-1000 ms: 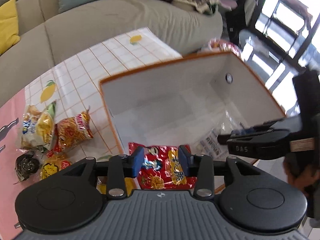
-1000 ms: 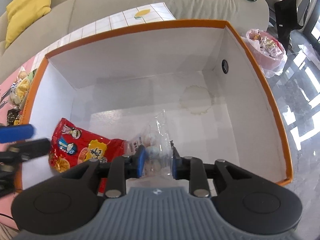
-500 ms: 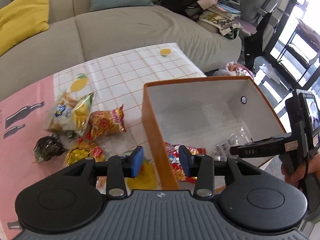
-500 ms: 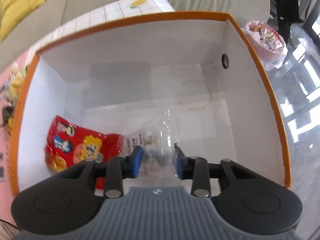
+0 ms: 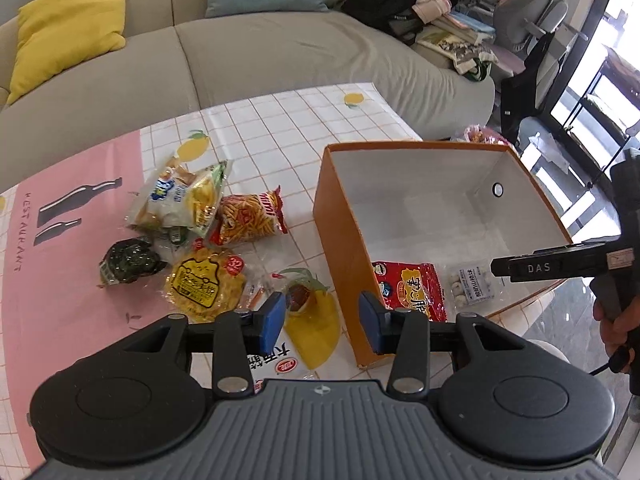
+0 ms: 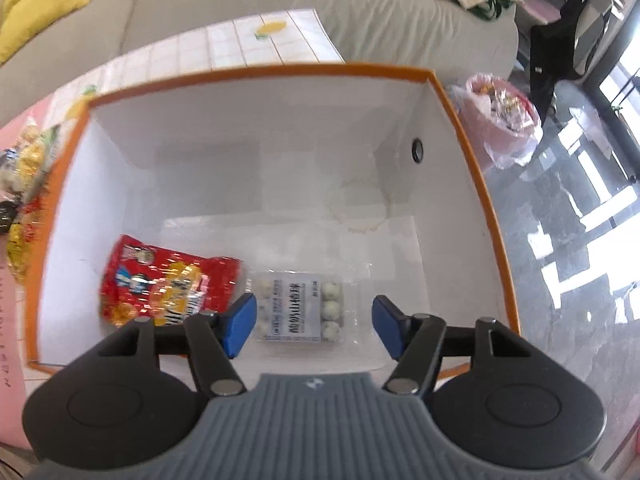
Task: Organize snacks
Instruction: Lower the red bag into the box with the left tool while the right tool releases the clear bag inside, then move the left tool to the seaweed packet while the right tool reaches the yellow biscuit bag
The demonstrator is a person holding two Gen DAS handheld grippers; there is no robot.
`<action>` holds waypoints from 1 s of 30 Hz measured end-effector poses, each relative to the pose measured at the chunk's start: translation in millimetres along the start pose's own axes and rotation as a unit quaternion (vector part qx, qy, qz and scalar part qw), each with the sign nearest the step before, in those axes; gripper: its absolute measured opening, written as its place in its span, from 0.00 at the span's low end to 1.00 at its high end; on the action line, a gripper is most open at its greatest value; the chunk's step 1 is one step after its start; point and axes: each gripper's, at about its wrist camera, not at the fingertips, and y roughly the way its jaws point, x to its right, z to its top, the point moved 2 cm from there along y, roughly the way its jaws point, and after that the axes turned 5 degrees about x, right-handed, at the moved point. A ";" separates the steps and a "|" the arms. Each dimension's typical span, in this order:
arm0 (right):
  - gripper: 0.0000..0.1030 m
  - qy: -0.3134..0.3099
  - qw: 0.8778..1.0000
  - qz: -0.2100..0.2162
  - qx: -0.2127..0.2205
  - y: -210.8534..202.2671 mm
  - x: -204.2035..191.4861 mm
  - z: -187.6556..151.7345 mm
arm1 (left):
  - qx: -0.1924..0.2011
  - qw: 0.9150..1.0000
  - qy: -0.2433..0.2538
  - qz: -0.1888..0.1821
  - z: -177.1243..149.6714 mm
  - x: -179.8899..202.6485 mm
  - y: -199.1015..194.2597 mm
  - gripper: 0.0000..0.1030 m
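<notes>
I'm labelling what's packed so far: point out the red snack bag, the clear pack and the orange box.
red snack bag (image 6: 160, 284), right wrist view, middle.
clear pack (image 6: 300, 306), right wrist view, label.
orange box (image 6: 476, 184), right wrist view, right rim.

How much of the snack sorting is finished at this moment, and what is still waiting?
Done: the red snack bag and the clear pack of white balls lie inside the orange box. In hand: nothing; the right hand-held gripper has just been opening above that pack, and the left hand-held gripper is open, empty. Left: about six packets on the tablecloth, such as the fries bag.

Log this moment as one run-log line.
task: organize snacks | right gripper: open, jaws just opened, clear pack dropped in orange box | left gripper: open, empty | table snacks: remaining
</notes>
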 end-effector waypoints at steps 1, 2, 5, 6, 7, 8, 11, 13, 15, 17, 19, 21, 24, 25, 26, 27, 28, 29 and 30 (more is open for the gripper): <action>0.64 -0.001 1.000 0.005 0.011 -8.1 -3.4 -0.6 | 0.006 1.000 -0.002 0.002 -1.3 -1.6 -4.6 0.51; 0.66 -0.002 1.000 0.010 0.021 -14.2 -6.6 -0.9 | 0.012 1.000 -0.002 0.004 -3.0 -3.3 -9.3 0.51; 0.68 -0.003 0.998 0.025 0.055 -37.6 -21.4 -4.0 | 0.031 0.999 0.001 0.011 -8.6 -7.8 -22.2 0.52; 0.68 -0.004 0.997 0.030 0.065 -43.5 -25.7 -5.2 | 0.036 0.999 0.002 0.013 -10.3 -8.5 -26.6 0.53; 0.68 -0.003 0.996 0.036 0.076 -50.0 -30.2 -6.8 | 0.043 0.999 0.004 0.014 -13.0 -10.4 -31.5 0.54; 0.68 0.000 0.995 0.044 0.087 -57.1 -35.1 -8.8 | 0.050 0.999 0.004 0.013 -16.0 -12.8 -36.5 0.55; 0.69 0.011 0.991 0.064 0.119 -75.7 -48.3 -16.0 | 0.062 0.998 -0.003 0.013 -24.7 -21.4 -48.3 0.57; 0.69 0.015 0.987 0.077 0.139 -85.2 -59.5 -22.2 | 0.064 0.998 -0.009 0.017 -30.4 -28.9 -53.8 0.58; 0.69 0.016 0.983 0.091 0.157 -93.2 -73.1 -30.8 | 0.061 0.998 -0.017 0.019 -36.9 -37.8 -57.7 0.58; 0.69 0.013 0.979 0.106 0.173 -101.2 -84.9 -39.5 | 0.057 0.998 -0.022 0.021 -44.0 -46.7 -60.0 0.58; 0.69 0.004 0.974 0.121 0.192 -108.4 -98.5 -48.5 | 0.050 0.998 -0.029 0.024 -50.8 -54.1 -59.3 0.58; 0.69 -0.009 0.970 0.129 0.207 -114.9 -114.3 -56.7 | 0.044 0.998 -0.046 0.026 -57.6 -64.0 -57.6 0.58; 0.68 -0.042 0.962 0.142 0.228 -120.0 -138.0 -68.4 | 0.038 0.997 -0.065 0.027 -63.7 -74.1 -54.9 0.58; 0.68 -0.053 0.960 0.146 0.231 -120.7 -144.5 -71.2 | 0.038 0.997 -0.063 0.028 -65.1 -76.4 -54.1 0.58; 0.68 -0.066 0.957 0.152 0.236 -121.2 -152.9 -74.0 | 0.036 0.997 -0.058 0.030 -65.9 -78.0 -53.0 0.58; 0.67 -0.077 0.955 0.157 0.239 -120.6 -160.1 -76.0 | 0.034 0.998 -0.053 0.032 -67.3 -79.7 -51.3 0.58; 0.66 -0.088 0.953 0.162 0.241 -118.7 -167.2 -77.3 | 0.033 0.998 -0.050 0.033 -68.5 -81.8 -50.1 0.58; 0.63 -0.100 0.951 0.164 0.242 -115.0 -174.1 -77.3 | 0.032 0.998 -0.049 0.033 -68.5 -84.0 -48.0 0.58; 0.62 -0.109 0.950 0.163 0.241 -111.0 -179.6 -75.5 | 0.030 0.998 -0.050 0.033 -68.7 -86.8 -46.0 0.58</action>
